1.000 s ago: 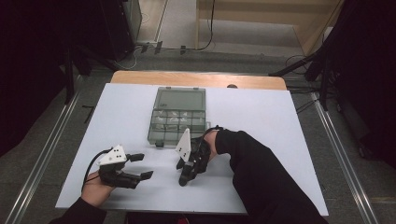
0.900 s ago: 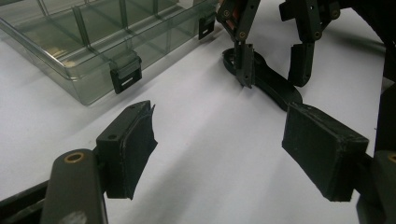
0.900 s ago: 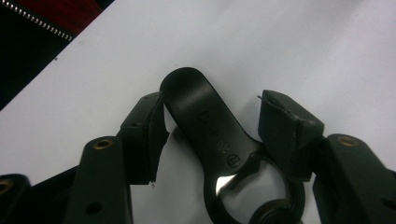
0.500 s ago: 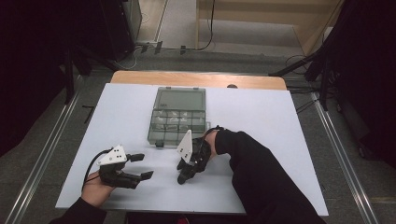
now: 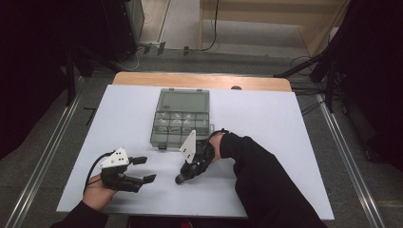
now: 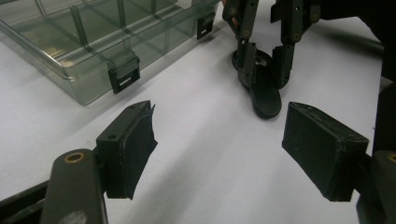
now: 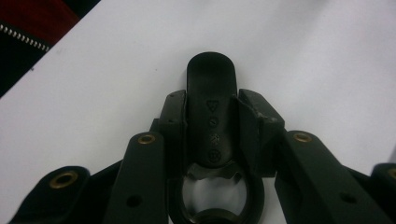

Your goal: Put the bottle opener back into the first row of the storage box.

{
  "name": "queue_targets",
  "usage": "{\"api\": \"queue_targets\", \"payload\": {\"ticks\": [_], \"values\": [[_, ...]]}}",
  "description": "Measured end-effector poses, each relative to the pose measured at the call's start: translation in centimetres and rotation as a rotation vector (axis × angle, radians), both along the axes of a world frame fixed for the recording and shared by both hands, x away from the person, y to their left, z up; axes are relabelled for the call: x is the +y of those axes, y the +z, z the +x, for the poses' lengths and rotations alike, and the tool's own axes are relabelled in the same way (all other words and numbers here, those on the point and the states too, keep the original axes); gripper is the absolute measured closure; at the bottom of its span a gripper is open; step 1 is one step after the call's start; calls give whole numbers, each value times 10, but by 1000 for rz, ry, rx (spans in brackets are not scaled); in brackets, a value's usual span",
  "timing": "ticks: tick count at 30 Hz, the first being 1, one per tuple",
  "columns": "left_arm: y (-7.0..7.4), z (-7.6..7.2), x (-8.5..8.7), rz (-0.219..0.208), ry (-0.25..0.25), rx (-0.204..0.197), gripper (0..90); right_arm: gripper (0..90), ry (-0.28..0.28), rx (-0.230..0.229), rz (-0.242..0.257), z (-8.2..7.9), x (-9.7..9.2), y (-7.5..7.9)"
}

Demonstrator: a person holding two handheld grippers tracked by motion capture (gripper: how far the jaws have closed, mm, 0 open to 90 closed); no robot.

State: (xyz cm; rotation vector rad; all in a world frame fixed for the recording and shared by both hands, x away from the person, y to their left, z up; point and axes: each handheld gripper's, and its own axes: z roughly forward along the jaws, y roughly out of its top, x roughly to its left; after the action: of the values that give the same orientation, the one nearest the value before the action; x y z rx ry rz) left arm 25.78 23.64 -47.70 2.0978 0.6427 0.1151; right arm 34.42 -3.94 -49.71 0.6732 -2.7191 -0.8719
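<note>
A black flat tool [image 7: 210, 79] with a rounded end and a ring-shaped head lies on the white table top [image 5: 266, 118] near the front middle. My right gripper [image 7: 214, 100] points down at it. Its jaws have just been closing and now press on the tool's two sides, seen from the left gripper view as the right gripper [image 6: 264, 70] clamped over the tool [image 6: 267, 95]. In the high view the right gripper [image 5: 181, 178] is in front of the box. My left gripper [image 5: 145, 169] rests at the front left, open and holding nothing, as the left gripper [image 6: 224, 149] shows up close.
A clear plastic compartment box [image 5: 181, 116] with dark latches stands shut at the table's middle, just behind the right gripper; its front wall [image 6: 93, 70] is close to the left gripper. A wooden strip [image 5: 199, 80] edges the far side. The person's dark sleeve [image 5: 266, 175] crosses the front right.
The right gripper's jaws have drawn together around the black tool. Both hands stay where they were, and the left gripper is unchanged.
</note>
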Motion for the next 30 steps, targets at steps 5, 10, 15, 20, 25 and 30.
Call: {"api": "queue_targets", "payload": {"ticks": [5, 10, 15, 20, 25, 30], "values": [[2, 0, 2, -15, 20, -14, 247, 658, -39, 35, -13, -1, 2, 4], [2, 0, 2, -12, 21, -15, 247, 658, -120, 102, -52, 0, 1, 9], [2, 0, 3, -10, 22, -16, 247, 659, -176, 129, -77, -1, -2, 16], [2, 0, 2, -11, 22, -15, 247, 658, -208, 133, -93, -3, -6, 22], [2, 0, 2, -11, 22, -15, 247, 658, -253, 153, -100, -2, -12, 26], [1, 0, 1, -7, 20, -16, 247, 658, -301, 169, -106, -1, -20, 32]]}}
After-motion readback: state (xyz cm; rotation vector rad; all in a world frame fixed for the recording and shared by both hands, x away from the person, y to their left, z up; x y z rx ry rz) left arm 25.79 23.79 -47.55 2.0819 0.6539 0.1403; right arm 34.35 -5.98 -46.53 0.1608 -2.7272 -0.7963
